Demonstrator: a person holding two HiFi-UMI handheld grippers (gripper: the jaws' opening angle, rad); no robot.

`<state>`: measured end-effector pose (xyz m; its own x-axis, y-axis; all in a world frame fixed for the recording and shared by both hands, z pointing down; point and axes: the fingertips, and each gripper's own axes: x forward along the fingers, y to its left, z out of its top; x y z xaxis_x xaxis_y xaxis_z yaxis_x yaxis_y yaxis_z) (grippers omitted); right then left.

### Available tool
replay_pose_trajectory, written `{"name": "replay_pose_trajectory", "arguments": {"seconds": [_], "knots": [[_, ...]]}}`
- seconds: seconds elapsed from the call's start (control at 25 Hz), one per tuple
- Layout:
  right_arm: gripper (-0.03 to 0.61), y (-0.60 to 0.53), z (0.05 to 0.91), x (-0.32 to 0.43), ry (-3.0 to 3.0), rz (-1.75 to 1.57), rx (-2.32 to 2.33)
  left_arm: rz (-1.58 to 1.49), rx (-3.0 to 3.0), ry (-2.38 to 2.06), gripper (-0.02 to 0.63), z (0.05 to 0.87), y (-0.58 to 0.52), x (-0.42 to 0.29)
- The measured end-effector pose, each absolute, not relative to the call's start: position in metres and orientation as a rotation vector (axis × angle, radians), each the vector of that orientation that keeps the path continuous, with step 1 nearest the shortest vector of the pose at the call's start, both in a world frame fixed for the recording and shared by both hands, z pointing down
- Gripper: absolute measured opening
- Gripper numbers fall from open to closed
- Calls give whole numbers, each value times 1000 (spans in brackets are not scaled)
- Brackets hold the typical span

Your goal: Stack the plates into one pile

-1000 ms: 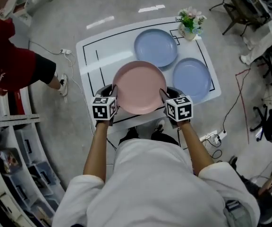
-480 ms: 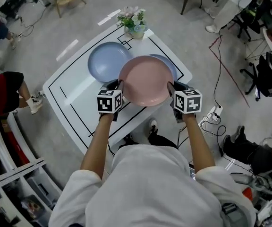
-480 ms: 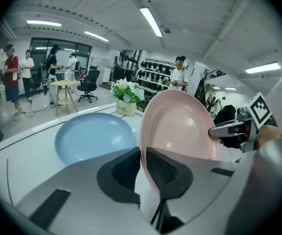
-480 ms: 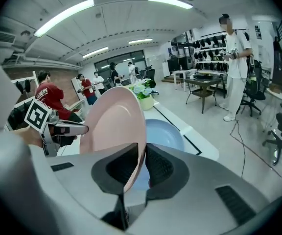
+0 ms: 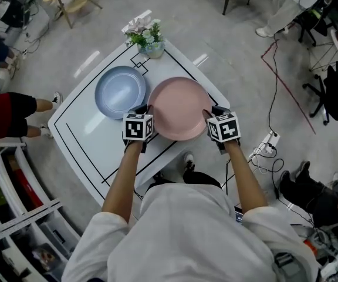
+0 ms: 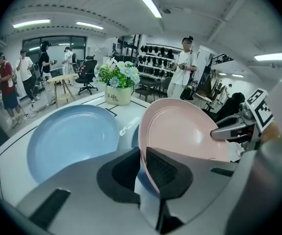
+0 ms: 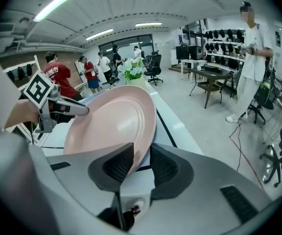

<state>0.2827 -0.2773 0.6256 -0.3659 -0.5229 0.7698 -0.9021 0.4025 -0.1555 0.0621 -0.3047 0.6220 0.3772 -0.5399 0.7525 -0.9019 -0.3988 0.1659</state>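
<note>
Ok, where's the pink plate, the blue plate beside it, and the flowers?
pink plate (image 5: 181, 108): head view, the middle of its dish.
blue plate (image 5: 120, 91): head view, the middle of its dish.
flowers (image 5: 144, 35): head view, the leafy bunch above the pot.

Both bare forearms (image 5: 124, 178) reach forward and down. The left gripper (image 5: 142, 111) sits at the left edge of the pink plate (image 5: 179, 107) and the right gripper (image 5: 210, 115) at its right edge. The left fingers (image 6: 163, 170) clamp the plate's rim. The right fingers (image 7: 114, 165) have just been opening, with the rim loose between them.
</note>
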Motion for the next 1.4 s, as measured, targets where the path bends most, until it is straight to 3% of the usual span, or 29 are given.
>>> {"name": "replay_pose_trajectory", "arguments": {"seconds": [0.2,0.8,1.08,1.4], "knots": [[176,-291,641,284,-2045,726,1124,952,2050,-1284,52,641,-314,71],[227,-326,604,289,-2176,636,1106,952,2083,-1466,67,619,-313,52],[227,-355,540,233,-2338,497,1038,741,2151,-1641,66,557,-310,17],[229,-369,519,125,-2397,411,775,452,1987,-1800,89,533,-303,-100]]}}
